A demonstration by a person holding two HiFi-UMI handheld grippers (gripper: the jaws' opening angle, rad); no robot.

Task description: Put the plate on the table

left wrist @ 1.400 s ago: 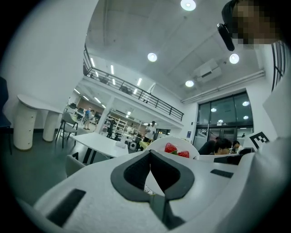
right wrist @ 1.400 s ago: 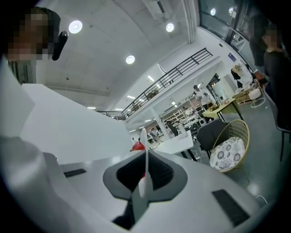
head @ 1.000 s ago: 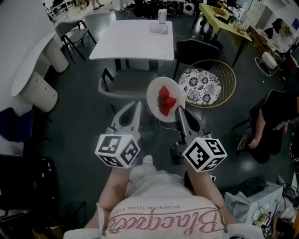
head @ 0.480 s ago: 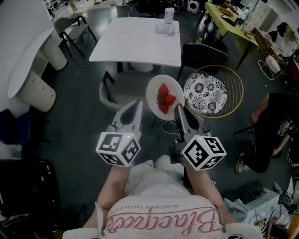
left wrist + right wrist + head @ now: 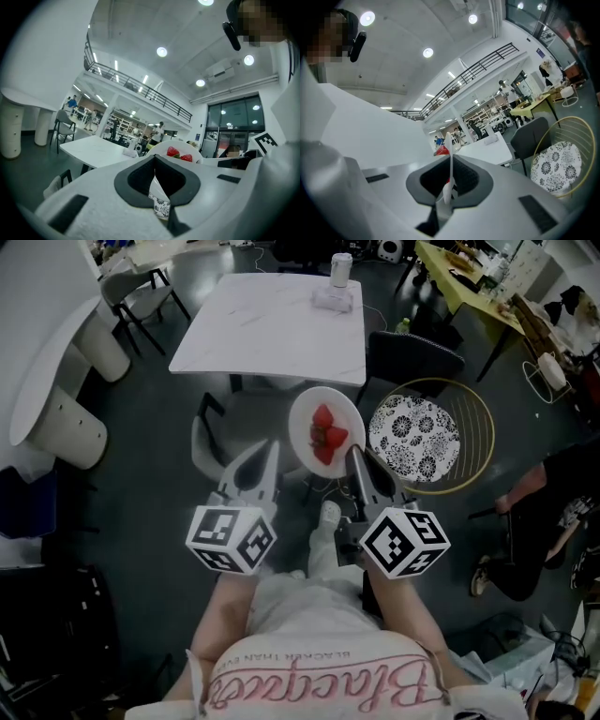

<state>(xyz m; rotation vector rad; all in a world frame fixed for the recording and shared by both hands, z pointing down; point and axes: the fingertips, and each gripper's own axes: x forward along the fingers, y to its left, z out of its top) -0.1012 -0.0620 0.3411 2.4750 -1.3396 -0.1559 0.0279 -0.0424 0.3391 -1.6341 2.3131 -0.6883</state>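
a person's right tongs (image 5: 354, 456) are clamping the near rim of a white plate (image 5: 305, 418), which is riding face up in the air carrying strawberries (image 5: 324, 433). its oval outline is stretching away toward the white worktop (image 5: 262, 324) ahead, hanging over a grey chair (image 5: 225, 423), short of the worktop. the left tongs (image 5: 268, 451) are hovering just beside it, jaws all but together, gripping nothing.

Large open-plan office or lab hall, not a home. Dark grey floor (image 5: 150, 493), white square marble-look table (image 5: 272, 320), dark chair (image 5: 412, 354), cluttered yellow-green desk (image 5: 459, 285), curved white counter on round pillars (image 5: 37, 371). Left gripper view: mezzanine with black railing (image 5: 136, 86), round recessed ceiling lights (image 5: 161, 51), tall glass doors (image 5: 234, 122).
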